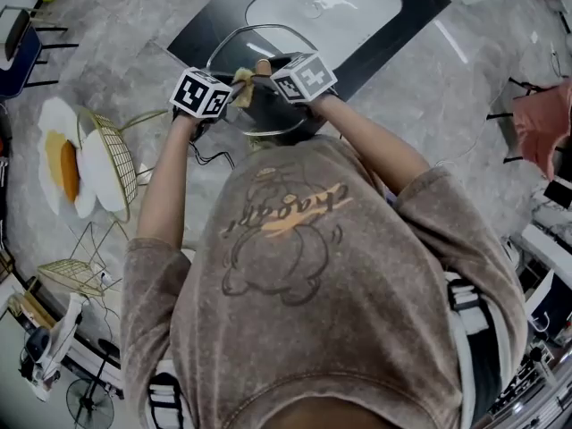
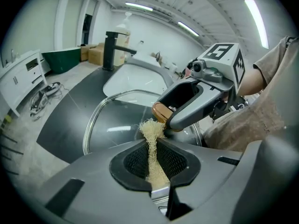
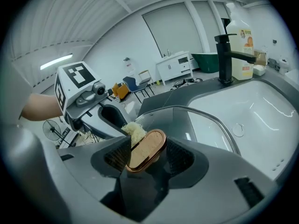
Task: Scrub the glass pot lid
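The glass pot lid [image 1: 268, 34] with a steel rim [image 3: 219, 118] is tilted over the dark counter beside the sink. My right gripper [image 3: 147, 155] is shut on its oval copper-edged knob [image 3: 145, 148], which fills the gap between the jaws. My left gripper [image 2: 153, 160] is shut on a tuft of pale loofah fibre [image 2: 152, 134]. The tuft's tip touches the lid glass [image 2: 112, 125] right by the knob [image 2: 160, 112]. In the head view both marker cubes meet over the lid, left gripper [image 1: 239, 89] beside right gripper [image 1: 265, 71].
A white sink basin [image 3: 252, 111] with a black faucet [image 3: 226, 55] and a soap bottle [image 3: 241, 36] lies beyond the lid. The dark counter [image 1: 201, 34] borders it. On the floor at the left stand gold wire racks [image 1: 112, 164] and white plates [image 1: 58, 119].
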Demonstrator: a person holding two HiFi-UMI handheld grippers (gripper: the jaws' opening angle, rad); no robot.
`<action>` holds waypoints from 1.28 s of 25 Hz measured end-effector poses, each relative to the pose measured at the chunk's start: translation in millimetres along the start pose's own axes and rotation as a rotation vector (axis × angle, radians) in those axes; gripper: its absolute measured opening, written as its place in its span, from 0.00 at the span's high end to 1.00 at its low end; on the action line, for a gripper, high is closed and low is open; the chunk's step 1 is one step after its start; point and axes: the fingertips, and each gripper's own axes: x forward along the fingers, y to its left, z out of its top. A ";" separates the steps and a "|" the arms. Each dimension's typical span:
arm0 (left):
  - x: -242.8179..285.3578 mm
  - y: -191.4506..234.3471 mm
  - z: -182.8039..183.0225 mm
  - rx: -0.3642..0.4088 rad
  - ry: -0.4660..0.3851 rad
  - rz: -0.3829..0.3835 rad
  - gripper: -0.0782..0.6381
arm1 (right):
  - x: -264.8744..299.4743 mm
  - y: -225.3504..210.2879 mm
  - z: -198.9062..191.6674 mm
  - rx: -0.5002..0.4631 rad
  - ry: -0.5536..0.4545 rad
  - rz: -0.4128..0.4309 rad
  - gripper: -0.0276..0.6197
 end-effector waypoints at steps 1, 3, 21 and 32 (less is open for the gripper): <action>-0.5 -2.9 -2.4 -0.027 -0.010 0.010 0.82 | 0.3 0.5 0.6 -0.007 0.005 0.006 0.59; -1.1 -10.7 -6.6 -0.065 -0.031 0.026 0.82 | 0.8 1.9 1.8 -0.018 0.013 0.017 0.59; 11.7 -60.7 -15.3 -0.247 -0.137 0.173 0.82 | 2.3 6.0 3.0 -0.034 0.011 0.046 0.59; 26.8 -73.8 0.7 -0.246 -0.144 0.231 0.82 | 1.4 3.3 4.3 -0.037 -0.008 0.044 0.59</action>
